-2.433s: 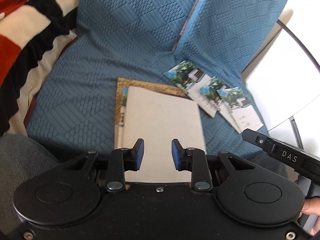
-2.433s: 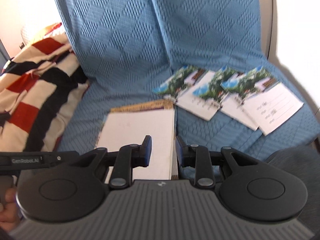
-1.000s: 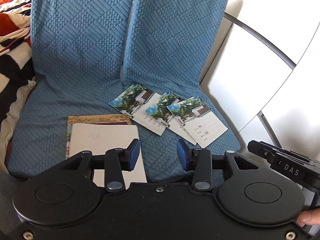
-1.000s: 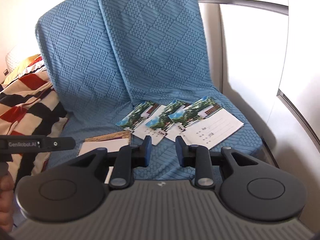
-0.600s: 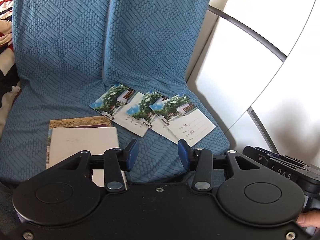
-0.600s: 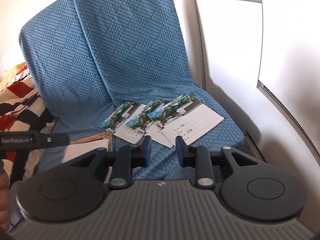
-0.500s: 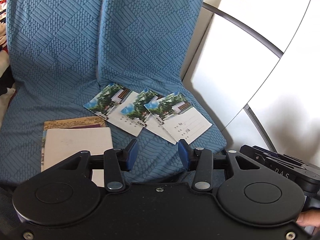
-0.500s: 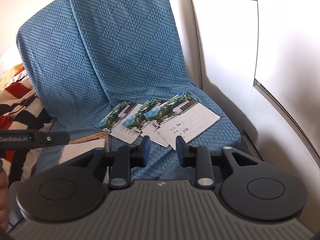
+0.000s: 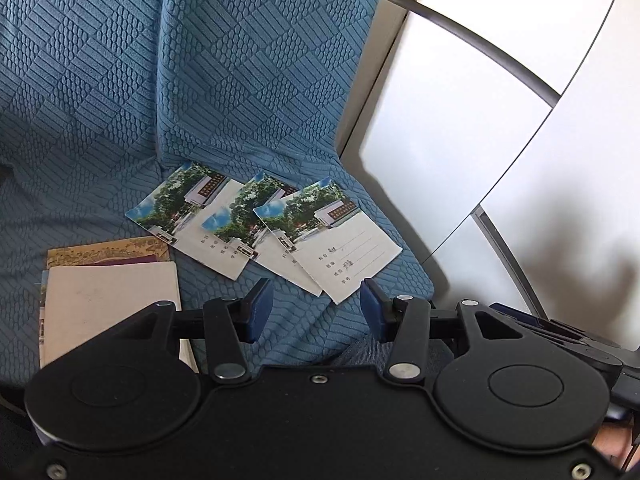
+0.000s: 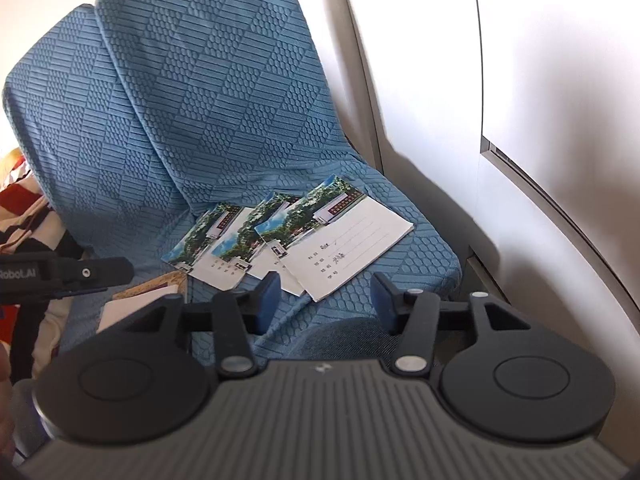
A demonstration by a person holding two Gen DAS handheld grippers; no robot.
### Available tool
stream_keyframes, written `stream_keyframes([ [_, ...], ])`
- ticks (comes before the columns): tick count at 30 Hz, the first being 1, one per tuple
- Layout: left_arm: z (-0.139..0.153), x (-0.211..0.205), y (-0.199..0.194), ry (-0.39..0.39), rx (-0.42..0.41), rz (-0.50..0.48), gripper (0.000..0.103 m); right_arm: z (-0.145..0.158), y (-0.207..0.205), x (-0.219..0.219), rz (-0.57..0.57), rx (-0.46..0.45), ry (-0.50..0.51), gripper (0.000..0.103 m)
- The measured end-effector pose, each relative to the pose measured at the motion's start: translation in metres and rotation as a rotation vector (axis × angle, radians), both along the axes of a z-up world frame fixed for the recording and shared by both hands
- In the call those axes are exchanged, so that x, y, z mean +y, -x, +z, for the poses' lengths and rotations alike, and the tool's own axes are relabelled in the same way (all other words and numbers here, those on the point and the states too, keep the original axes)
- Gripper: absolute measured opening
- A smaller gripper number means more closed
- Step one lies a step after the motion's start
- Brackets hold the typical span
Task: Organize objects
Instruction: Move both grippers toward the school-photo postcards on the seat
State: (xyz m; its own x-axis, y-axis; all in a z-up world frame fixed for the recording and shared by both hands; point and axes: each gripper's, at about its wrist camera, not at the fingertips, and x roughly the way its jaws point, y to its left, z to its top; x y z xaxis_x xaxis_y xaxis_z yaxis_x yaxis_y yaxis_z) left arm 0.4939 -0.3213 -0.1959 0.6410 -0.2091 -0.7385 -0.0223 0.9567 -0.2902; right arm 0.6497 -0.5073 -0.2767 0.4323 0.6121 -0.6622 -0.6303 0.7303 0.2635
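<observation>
Both tools are hovering over the blue quilted seat cushion (image 9: pixel 280 320), and the step in hand looks like the approach to the three fanned photo-cover notebooks (image 9: pixel 332 240) lying at the back right of that cushion. The left gripper (image 9: pixel 316 314) is opening, its blue pads parted with nothing between them but bare seat cover; the nearest notebook's corner is lying just beyond its right fingertip. The right gripper (image 10: pixel 326 300) is also opening, likewise empty, with the same white corner just ahead of the gap.

To the left, a separate stack is sitting: a plain cream-covered book (image 9: pixel 108 300) on top of a gold-patterned book (image 9: pixel 104 250), close beside the fanned notebooks without touching them.

The next move probably calls for sliding one finger under the thin near edge of the top notebook and pinching it; the soft cover may buckle, and the overlapped ones beneath could drag along.

Each notebook is showing a tree-and-building photo above ruled lines with small printed labels and handwriting, too small to read. The left tool's body, seen from the right wrist, is reading "RoboLAI" (image 10: pixel 18 274).
</observation>
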Motion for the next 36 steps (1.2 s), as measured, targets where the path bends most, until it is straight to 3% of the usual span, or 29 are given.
stream_keyframes([
  [6, -0.012, -0.004, -0.022, 0.010, 0.020, 0.005, 0.049, -0.009, -0.017, 0.003, -0.023, 0.005, 0.009, 0.067],
  [7, -0.014, -0.005, -0.026, 0.013, 0.022, 0.005, 0.050, -0.011, -0.021, 0.003, -0.029, 0.009, 0.010, 0.074],
  [9, -0.018, -0.007, -0.035, 0.014, 0.028, 0.004, 0.055, -0.016, -0.028, 0.004, -0.035, 0.019, 0.007, 0.077],
  [14, -0.032, -0.013, -0.059, 0.017, 0.043, -0.012, 0.062, -0.026, -0.046, 0.009, -0.039, 0.027, 0.024, 0.077],
  [27, -0.084, -0.011, -0.121, 0.074, 0.134, -0.028, 0.061, -0.065, -0.091, 0.036, -0.027, 0.075, 0.059, 0.077],
  [32, -0.119, -0.004, -0.141, 0.182, 0.204, -0.012, 0.058, -0.086, -0.107, 0.045, -0.034, 0.117, 0.066, 0.077],
  [36, -0.146, -0.004, -0.155, 0.259, 0.254, -0.013, 0.048, -0.102, -0.118, 0.053, -0.033, 0.146, 0.070, 0.077],
])
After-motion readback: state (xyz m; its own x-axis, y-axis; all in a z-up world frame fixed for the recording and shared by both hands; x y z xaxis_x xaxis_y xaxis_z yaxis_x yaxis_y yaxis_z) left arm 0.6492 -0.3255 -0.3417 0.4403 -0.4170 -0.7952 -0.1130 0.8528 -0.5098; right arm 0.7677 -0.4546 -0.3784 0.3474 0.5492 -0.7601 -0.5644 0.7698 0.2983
